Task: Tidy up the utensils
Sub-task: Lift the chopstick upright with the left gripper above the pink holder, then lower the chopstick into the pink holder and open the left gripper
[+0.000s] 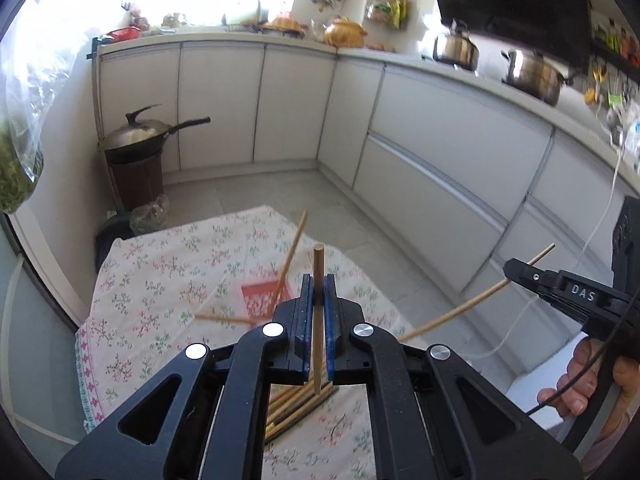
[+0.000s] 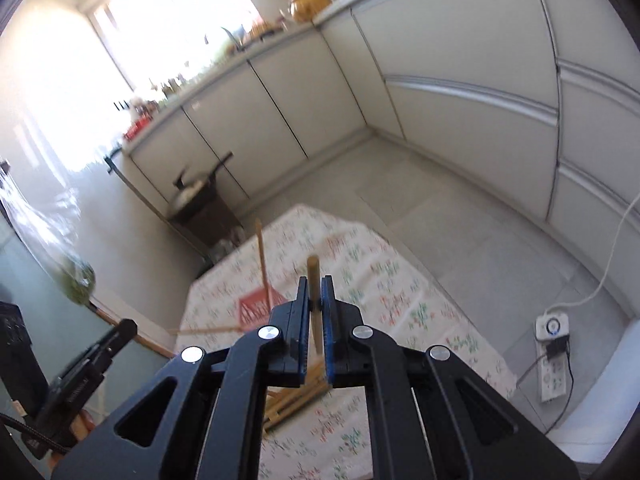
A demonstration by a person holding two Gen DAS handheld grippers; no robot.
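Observation:
My left gripper [image 1: 319, 290] is shut on a wooden chopstick [image 1: 318, 312] that stands upright between the blue pads, above a floral-cloth table [image 1: 160, 288]. My right gripper [image 2: 317, 294] is shut on another wooden chopstick [image 2: 313, 276]; in the left wrist view it [image 1: 516, 270] holds that chopstick [image 1: 472, 304] slanting at the right. A red basket [image 1: 260, 298] on the table holds two chopsticks, one tilted up [image 1: 294, 248] and one sticking out left [image 1: 220, 317]. A pile of chopsticks [image 1: 298, 406] lies on the cloth under the jaws.
White cabinets [image 1: 440, 160] line the back and right. A wok [image 1: 138, 134] sits on a brown bin at the far left. A bag of greens [image 1: 16, 168] hangs at the left. A power strip [image 2: 554, 364] lies on the floor at the right.

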